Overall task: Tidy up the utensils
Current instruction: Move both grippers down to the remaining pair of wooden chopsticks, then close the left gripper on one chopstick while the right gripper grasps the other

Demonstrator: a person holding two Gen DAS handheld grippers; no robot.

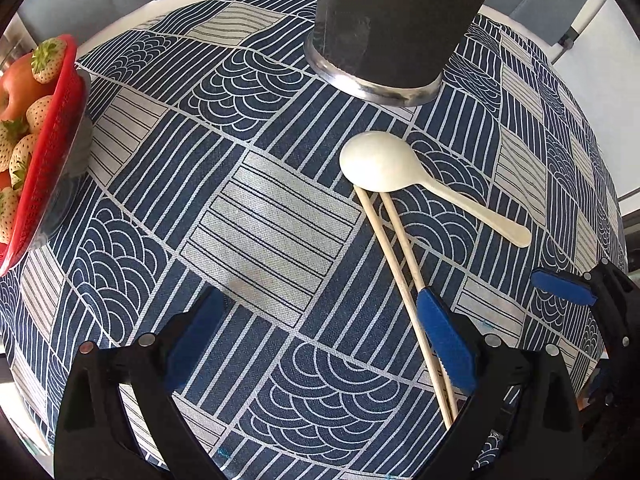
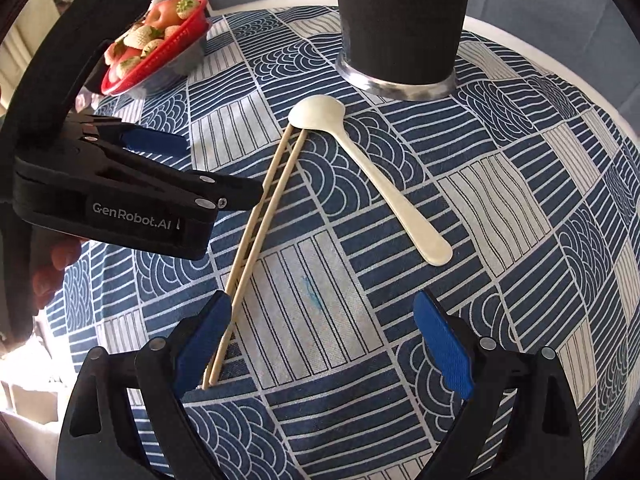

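**Both tongs spread above the chopsticks**

The left gripper (image 1: 320, 320) hangs with its blue pads apart, gripping nothing; the right gripper (image 2: 322, 332) is likewise spread and empty. The chopsticks (image 2: 260, 236) lie on the patterned tablecloth (image 2: 520, 200) between the two tools, their far tips tucked against the bowl of the white spoon (image 2: 372, 176). Beyond the spoon, near the far edge, stands the dark utensil holder (image 2: 400, 24). A red fruit basket (image 1: 44, 128) sits at the left edge.

The only readable text is "GenRobot.AI", printed in white on the black body of the left gripper (image 2: 160, 152), at the left of the right-wrist frame.
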